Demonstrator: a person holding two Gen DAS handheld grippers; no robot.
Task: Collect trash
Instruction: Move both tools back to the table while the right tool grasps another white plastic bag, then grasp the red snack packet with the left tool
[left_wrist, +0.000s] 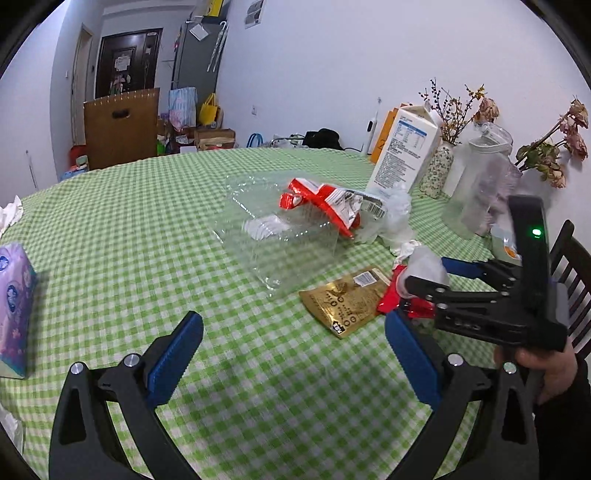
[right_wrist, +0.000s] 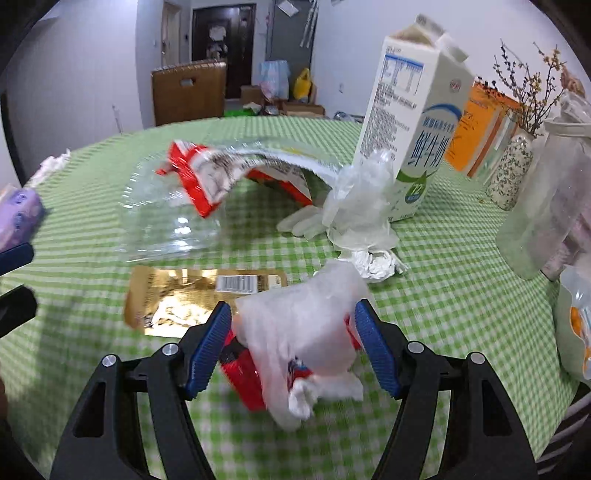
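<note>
Trash lies on a green checked table (left_wrist: 147, 229): a clear plastic clamshell (left_wrist: 273, 232) with a red and white snack wrapper (left_wrist: 328, 201) on it, a gold sachet (left_wrist: 343, 299), and clear plastic gloves (right_wrist: 362, 199). My left gripper (left_wrist: 293, 347) is open and empty above the cloth. My right gripper (right_wrist: 293, 336) holds a bundle of white plastic film (right_wrist: 306, 325) and a red wrapper (right_wrist: 243, 373) between its blue pads; it also shows in the left wrist view (left_wrist: 428, 280), beside the gold sachet.
A milk carton (right_wrist: 406, 122), an orange box (right_wrist: 476, 136), a patterned vase (right_wrist: 511, 166) and a clear jar (right_wrist: 550, 206) stand at the right. A crumpled tissue (right_wrist: 373, 262) lies near the gloves. A purple tissue pack (left_wrist: 14, 306) lies at the left. A chair back (left_wrist: 576, 280) stands right.
</note>
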